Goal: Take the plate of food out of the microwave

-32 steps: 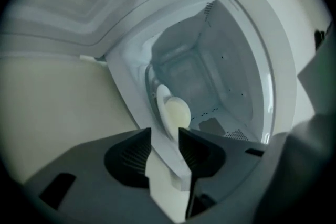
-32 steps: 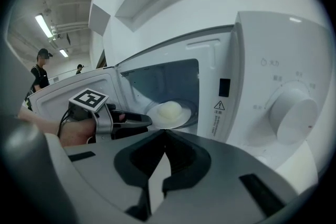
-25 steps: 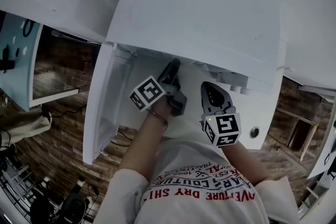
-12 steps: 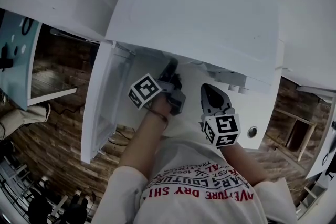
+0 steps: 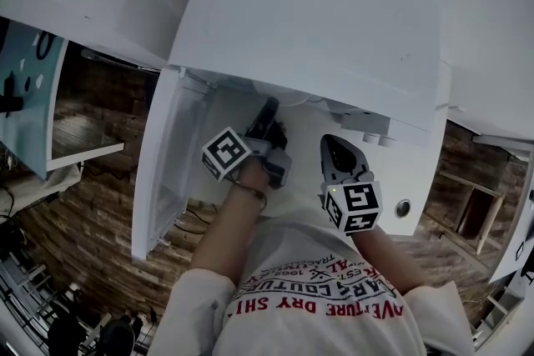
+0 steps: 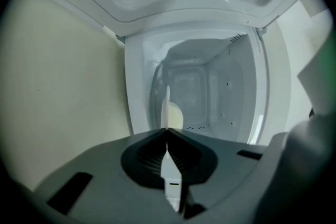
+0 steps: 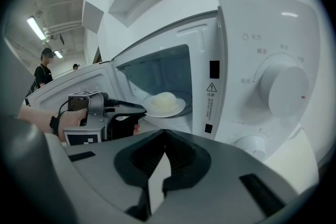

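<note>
The white microwave [image 5: 317,21] stands with its door [image 5: 163,171] swung out to the left. Inside, a white plate [image 7: 165,108] carries a pale round bun [image 7: 164,99]. My left gripper [image 7: 137,110] reaches into the opening and is shut on the plate's near rim. In the left gripper view the plate [image 6: 167,105] shows edge-on between the closed jaws, with the bun [image 6: 176,117] beside it. My right gripper [image 7: 165,132] hangs outside the front panel, shut on nothing. From the head view, the left gripper [image 5: 269,108] is in the mouth and the right gripper [image 5: 334,147] just right of it.
The control panel with a large round knob [image 7: 283,91] and a smaller knob [image 7: 253,145] lies right of the opening. The open door bounds the left side. A person [image 7: 43,73] stands far off in the room. Brown wooden floor [image 5: 92,229] lies below.
The left gripper's marker cube has shifted slightly left and down, and its fingers look drawn together at the microwave's mouth. The right gripper has stayed in place.
</note>
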Action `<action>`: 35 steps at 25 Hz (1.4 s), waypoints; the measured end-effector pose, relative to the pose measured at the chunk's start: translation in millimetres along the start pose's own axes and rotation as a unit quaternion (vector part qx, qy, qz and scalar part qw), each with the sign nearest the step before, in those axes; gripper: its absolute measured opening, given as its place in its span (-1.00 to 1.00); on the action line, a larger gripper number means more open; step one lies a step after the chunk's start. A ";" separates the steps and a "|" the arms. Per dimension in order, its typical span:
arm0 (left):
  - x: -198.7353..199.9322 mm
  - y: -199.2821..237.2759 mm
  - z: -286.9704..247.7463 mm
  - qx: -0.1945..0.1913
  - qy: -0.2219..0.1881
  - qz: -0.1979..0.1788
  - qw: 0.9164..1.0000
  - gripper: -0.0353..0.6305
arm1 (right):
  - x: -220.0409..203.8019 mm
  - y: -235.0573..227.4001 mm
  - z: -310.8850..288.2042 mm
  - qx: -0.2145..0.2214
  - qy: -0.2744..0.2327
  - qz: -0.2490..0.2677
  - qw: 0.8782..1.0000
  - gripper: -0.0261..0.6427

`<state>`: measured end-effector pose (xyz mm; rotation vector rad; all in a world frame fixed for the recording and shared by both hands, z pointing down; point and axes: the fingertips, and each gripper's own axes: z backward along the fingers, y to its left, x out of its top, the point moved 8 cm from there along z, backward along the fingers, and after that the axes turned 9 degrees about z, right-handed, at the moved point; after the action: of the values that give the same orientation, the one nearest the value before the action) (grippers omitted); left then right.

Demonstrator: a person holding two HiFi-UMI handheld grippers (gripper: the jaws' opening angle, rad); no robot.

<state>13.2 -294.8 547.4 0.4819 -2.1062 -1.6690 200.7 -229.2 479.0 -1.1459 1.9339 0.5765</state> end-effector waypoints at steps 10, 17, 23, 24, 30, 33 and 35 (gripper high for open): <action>-3.7 -2.3 17.3 -0.025 0.004 0.011 1.000 -0.86 | 0.4 0.7 4.1 -0.007 -0.007 -0.001 1.000 -0.89; -5.0 -5.0 30.6 -0.060 0.005 0.012 0.998 -0.86 | -1.2 3.6 8.9 -0.009 -0.010 -0.001 1.000 -0.89; -8.8 -22.5 43.8 -0.089 0.014 0.001 0.996 -0.86 | 1.2 6.0 12.0 -0.013 -0.019 0.000 1.000 -0.89; -10.6 -25.0 47.0 -0.091 0.015 -0.001 0.996 -0.86 | 2.2 6.3 12.6 -0.013 -0.022 0.000 1.000 -0.89; -24.9 -37.3 72.7 -0.100 0.019 -0.004 0.995 -0.86 | 9.3 11.2 20.3 -0.016 -0.042 0.005 0.999 -0.89; -33.6 -41.4 88.3 -0.101 0.022 -0.006 0.995 -0.86 | 10.3 14.7 27.5 -0.017 -0.049 0.007 0.999 -0.89; -38.7 -43.3 99.5 -0.102 0.025 -0.008 0.994 -0.86 | 10.8 17.3 33.4 -0.018 -0.055 0.008 0.998 -0.89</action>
<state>-4.3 -202.0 481.3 0.4733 -1.8756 -1.8368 196.1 -202.6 450.6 -1.0982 1.8465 0.6732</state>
